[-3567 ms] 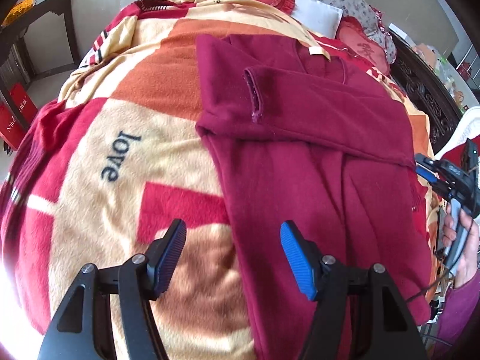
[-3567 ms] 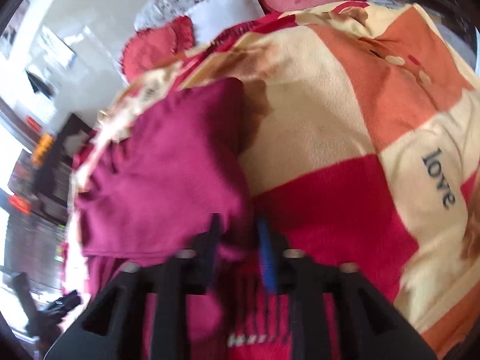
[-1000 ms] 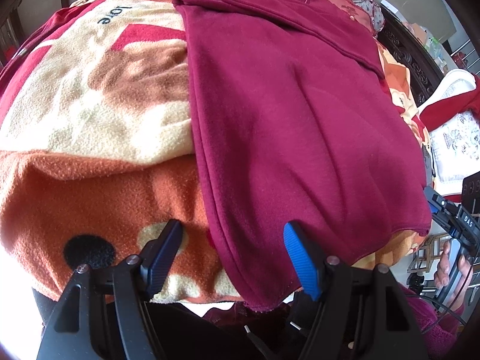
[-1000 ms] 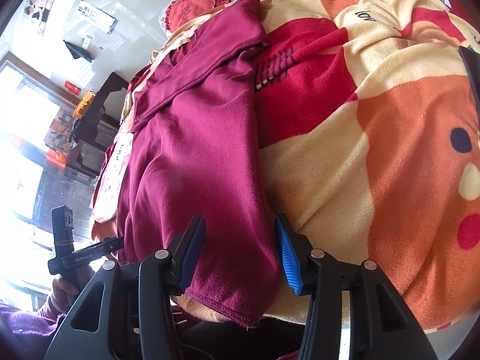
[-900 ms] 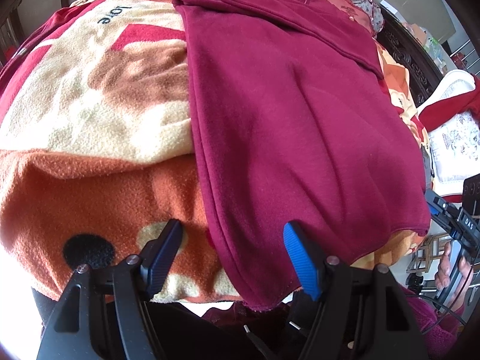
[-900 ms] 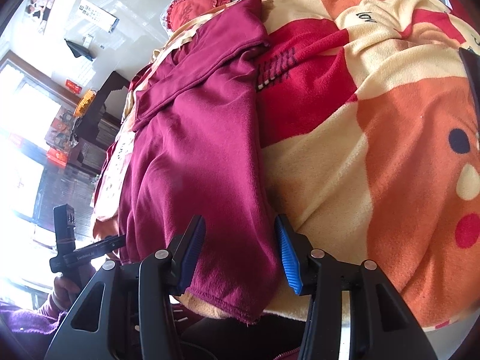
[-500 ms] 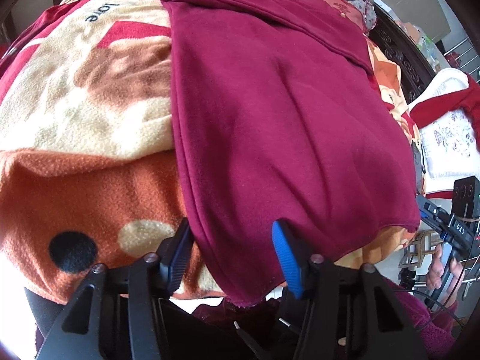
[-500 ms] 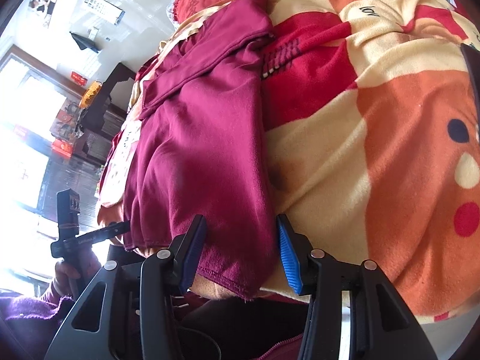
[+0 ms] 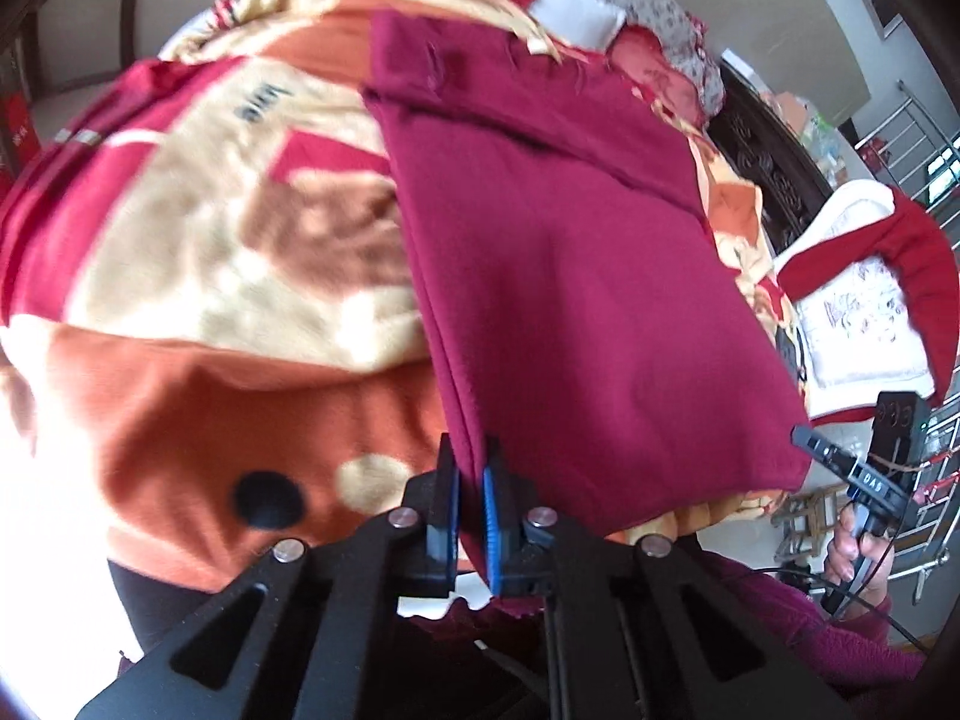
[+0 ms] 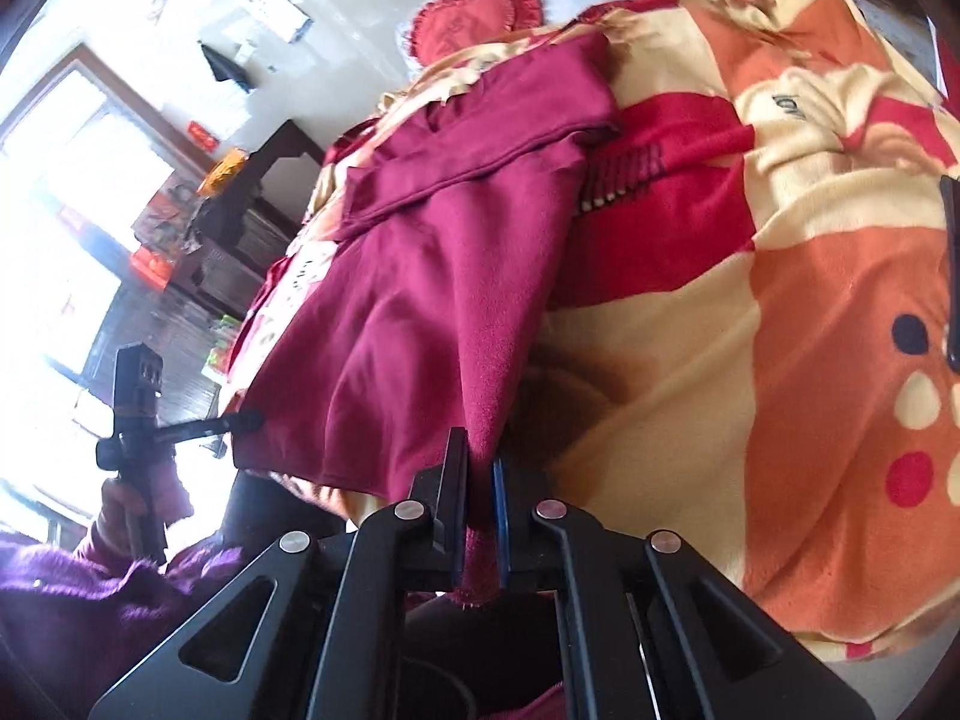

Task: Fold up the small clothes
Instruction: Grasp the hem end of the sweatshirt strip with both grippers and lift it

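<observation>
A maroon sweater (image 9: 576, 276) lies lengthwise on the patterned blanket (image 9: 198, 252), sleeves folded across its far end. My left gripper (image 9: 471, 501) is shut on the sweater's near left hem corner. My right gripper (image 10: 478, 501) is shut on the sweater's (image 10: 432, 288) other near hem corner. The right gripper (image 9: 864, 474) also shows at the right edge of the left wrist view, and the left gripper (image 10: 240, 420) at the left of the right wrist view. The hem is lifted a little off the blanket (image 10: 780, 312).
Red pillows (image 10: 474, 24) and a white one lie at the bed's head. A red and white garment (image 9: 858, 312) lies to the right of the sweater. A dark carved bed frame (image 9: 762, 162) runs behind it. A dark cabinet (image 10: 252, 210) stands beside the bed.
Both grippers have closed on the sweater's near hem corners and lifted them; half a second ago both stood open around the hem.
</observation>
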Tool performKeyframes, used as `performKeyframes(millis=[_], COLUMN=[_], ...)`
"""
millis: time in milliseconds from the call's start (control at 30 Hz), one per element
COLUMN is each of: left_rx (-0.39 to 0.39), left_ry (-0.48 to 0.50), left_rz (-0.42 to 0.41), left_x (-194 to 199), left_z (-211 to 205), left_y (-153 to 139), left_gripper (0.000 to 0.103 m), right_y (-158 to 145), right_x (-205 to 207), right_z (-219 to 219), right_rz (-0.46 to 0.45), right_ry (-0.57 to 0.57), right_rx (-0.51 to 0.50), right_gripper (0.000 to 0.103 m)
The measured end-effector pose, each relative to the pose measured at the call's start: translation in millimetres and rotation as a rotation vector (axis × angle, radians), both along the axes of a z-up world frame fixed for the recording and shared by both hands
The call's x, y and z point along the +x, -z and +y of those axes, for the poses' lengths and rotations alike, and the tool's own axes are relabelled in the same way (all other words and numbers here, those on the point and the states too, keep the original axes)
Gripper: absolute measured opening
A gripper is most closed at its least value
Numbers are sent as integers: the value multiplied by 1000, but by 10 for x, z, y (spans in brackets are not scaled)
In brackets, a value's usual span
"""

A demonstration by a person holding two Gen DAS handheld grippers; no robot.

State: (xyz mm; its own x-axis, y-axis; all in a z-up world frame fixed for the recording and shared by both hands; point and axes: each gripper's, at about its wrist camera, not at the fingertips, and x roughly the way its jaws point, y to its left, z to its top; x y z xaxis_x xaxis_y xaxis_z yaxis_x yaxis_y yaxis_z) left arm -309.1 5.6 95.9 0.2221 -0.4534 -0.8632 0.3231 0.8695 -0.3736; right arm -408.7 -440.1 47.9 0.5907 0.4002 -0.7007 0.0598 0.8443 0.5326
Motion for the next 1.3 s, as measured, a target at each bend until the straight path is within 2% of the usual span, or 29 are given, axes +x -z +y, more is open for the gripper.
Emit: performKeyframes(millis=[200,267,300,333,433,467,500,567,600,633,700,767,900,1033,1133,1300], left_rx=[41,58,69,79,75,74,75,80,82,69,-8,-68,-157,-206,-197,-147], left_ry=[-7,10,22,27,22,21,23,40,51,61,77,76,44,-18,-71,-128], left_rz=[40,19,8,9,66,85,104,137,142,137,134,95,-21,-107,-140,-125], left_x=[-29,-45,-54,-52,-21,-13,-2,24,39,76,171,314,816,1580,2171,3009], left_z=[11,-59,-93,-122,-184,-205,-230,-285,-301,-304,-286,-266,-279,-395,-545,-884], left_y=[222,219,218,234,376,428,480,560,559,507,334,94,-386,-625,-624,-262], left_gripper=[6,7,9,17,36,37,37,32,7,6,6,6,6,6,6,6], right_y=[323,365,345,331,356,390,409,423,405,358,172,-57,-418,-611,-637,-540], right_x=[88,101,95,94,124,140,147,187,224,241,327,458,910,1501,1976,2748], right_z=[23,17,20,23,31,27,31,46,43,50,13,-64,-245,-442,-588,-868], right_rz=[124,133,125,126,136,138,138,133,123,100,27,-51,-158,-217,-229,-196], right_ry=[3,-3,-10,-19,-28,-28,-27,-33,-37,-45,-61,-67,-43,24,75,168], right_rx=[-42,1,16,19,23,39,50,57,68,85,123,155,207,200,190,173], right_gripper=[0,7,11,12,12,11,2,0,0,0,0,0,0,0,0,0])
